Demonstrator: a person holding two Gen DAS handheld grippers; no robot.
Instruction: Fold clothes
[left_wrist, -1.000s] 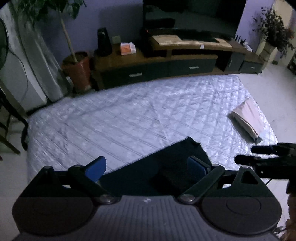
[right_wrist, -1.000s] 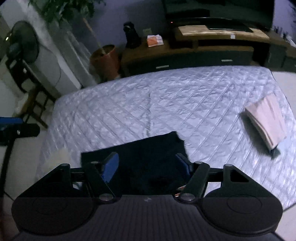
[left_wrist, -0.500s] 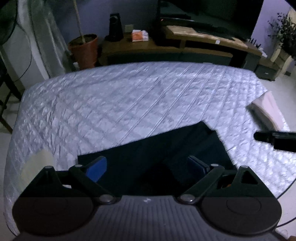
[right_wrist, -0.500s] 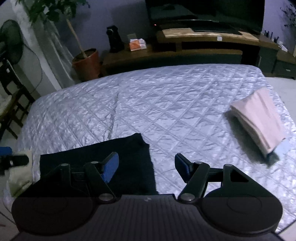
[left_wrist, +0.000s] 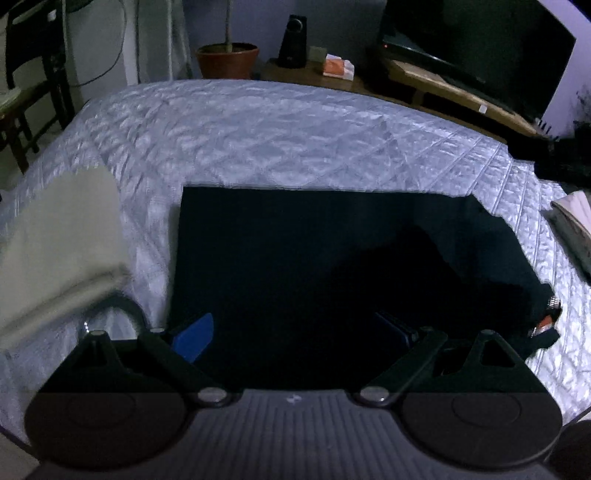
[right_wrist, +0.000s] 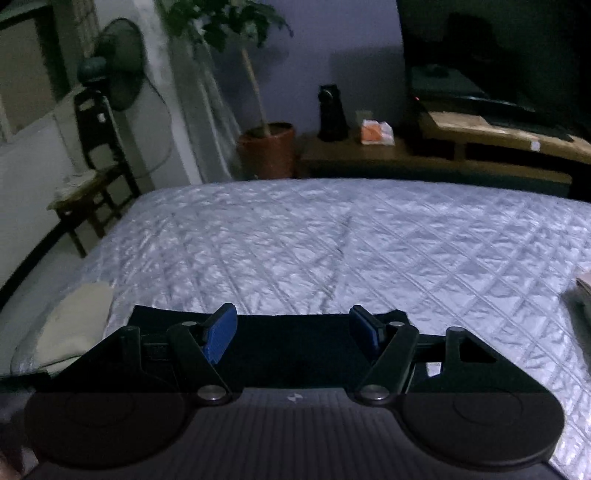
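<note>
Dim bedroom light falls on a bed (left_wrist: 295, 140) covered with a pale quilted spread, with a TV stand (right_wrist: 480, 147) and a potted plant (right_wrist: 266, 147) behind it. Low in the middle of the left wrist view, a dark garment (left_wrist: 314, 258) lies flat on the bed. A beige cloth (left_wrist: 59, 240) sits at the left edge. The left hand-held gripper (left_wrist: 295, 332) is spread wide above the garment, gripping nothing. The right hand-held gripper (right_wrist: 293, 328) is likewise wide apart and empty.

Garment (left_wrist: 295, 266) lies flat on the bed (left_wrist: 277, 140) right before my tools, cloth (left_wrist: 59, 236) to its left, TV stand (right_wrist: 480, 147) behind the bed.
</note>
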